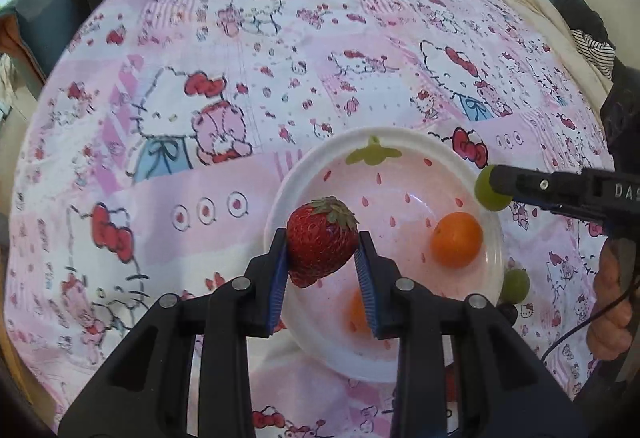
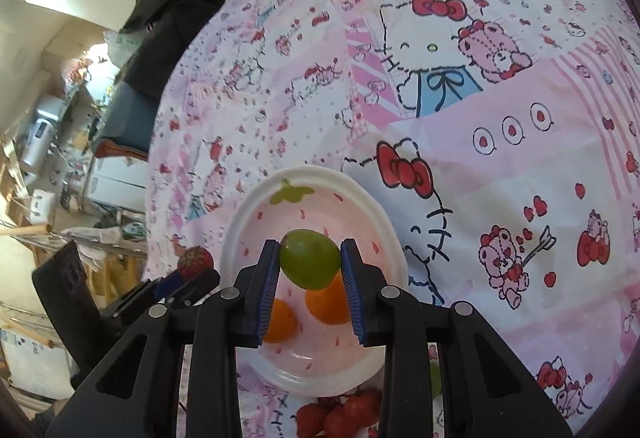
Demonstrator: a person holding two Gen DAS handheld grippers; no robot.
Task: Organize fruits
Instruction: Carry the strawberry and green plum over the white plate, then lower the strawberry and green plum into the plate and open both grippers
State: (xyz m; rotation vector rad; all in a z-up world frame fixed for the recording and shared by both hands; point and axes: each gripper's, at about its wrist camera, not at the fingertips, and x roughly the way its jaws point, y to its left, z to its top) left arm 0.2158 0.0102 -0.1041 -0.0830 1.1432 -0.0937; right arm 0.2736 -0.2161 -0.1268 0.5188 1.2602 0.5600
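- Left claw (image 1: 322, 256): clamped on a red, seed-dimpled strawberry with green leafy cap (image 1: 322, 242), blue ribbed pads (image 1: 280, 278) pressing both flanks; held in the air over the near-left rim of the plate.
- Risk here: soft flesh, so bruising or splitting under too much squeeze; tapered tip hanging below the pads, so slipping downward likely if the grip eases early, with a drop onto the rim and a roll off onto the cloth.
- Right claw (image 2: 310, 264): clamped on a round, smooth green grape (image 2: 309, 258), pads on its two sides, poised above the plate's centre.
- Risk here: slick round skin, prone to squirting out sideways; released from height, probably bouncing or rolling out.
- Below both: shallow white plate with pink strawberry-print centre (image 1: 404, 142), already carrying two small round orange citrus fruits (image 1: 456, 238).
- Risk: little bare room left; a dropped fruit knocking an orange one and sending it rolling over the low rim.
- Both claws converging on one plate: chance of collision if lowered together.
- Beside the plate: another loose green grape (image 1: 515, 284) on the far-right side, more red strawberries (image 2: 340, 416) near the bottom edge of the right wrist view.
- Underneath: soft pink-and-white cartoon-cat bedsheet (image 1: 200, 178), uneven; plate perhaps tipping under a firm downward push.
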